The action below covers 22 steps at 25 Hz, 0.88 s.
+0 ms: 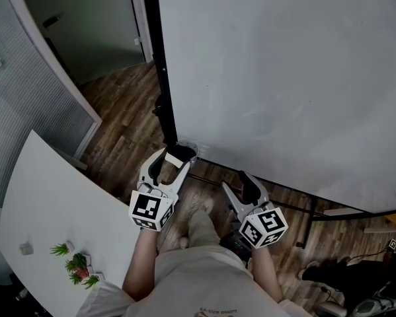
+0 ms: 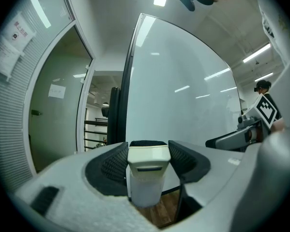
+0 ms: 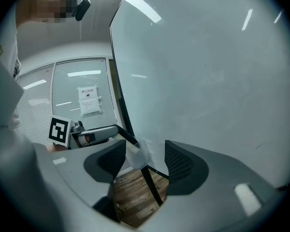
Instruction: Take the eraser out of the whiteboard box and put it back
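My left gripper (image 1: 174,156) is closed on the eraser (image 2: 145,175), near the whiteboard box (image 3: 135,154); it seems light, stiff, best held by its plastic sides, and my right gripper (image 3: 145,162) is open, empty.

A white table (image 1: 45,203) stands on wood floor (image 1: 121,121).

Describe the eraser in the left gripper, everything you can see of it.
The eraser is a small block with a cream, plastic-looking body, a dark slot across its near face and a dark felt-like strip at its far end. The left gripper holds it, dark ribbed pads pressing on its two sides, with the felt end toward the whiteboard. In the head view it is near the board's lower left corner. Nothing else visibly touches it.
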Each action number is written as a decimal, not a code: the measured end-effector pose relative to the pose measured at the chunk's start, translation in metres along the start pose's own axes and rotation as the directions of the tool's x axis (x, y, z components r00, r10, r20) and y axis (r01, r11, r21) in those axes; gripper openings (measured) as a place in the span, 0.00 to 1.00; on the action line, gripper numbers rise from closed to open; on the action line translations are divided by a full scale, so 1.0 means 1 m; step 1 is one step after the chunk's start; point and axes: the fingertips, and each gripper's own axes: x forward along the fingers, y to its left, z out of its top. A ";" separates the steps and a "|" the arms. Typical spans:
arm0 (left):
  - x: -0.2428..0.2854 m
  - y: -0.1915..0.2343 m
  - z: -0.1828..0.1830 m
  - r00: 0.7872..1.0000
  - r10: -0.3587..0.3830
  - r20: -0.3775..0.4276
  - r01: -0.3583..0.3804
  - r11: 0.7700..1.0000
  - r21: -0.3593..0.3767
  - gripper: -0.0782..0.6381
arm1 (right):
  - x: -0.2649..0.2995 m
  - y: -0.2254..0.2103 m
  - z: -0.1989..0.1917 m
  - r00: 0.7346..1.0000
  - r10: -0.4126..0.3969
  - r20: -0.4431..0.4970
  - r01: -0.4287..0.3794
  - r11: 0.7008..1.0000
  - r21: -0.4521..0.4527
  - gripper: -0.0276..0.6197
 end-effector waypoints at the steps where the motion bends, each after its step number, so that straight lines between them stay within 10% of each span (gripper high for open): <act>1: 0.001 0.000 -0.001 1.000 0.000 -0.002 0.000 1.000 -0.001 0.47 | 0.001 0.000 0.000 1.000 0.000 -0.001 0.000 1.000 0.000 0.43; 22: 0.023 0.002 -0.024 0.998 0.014 -0.066 -0.012 1.000 0.025 0.47 | 0.008 -0.019 -0.011 0.999 0.005 -0.037 -0.004 0.999 0.033 0.43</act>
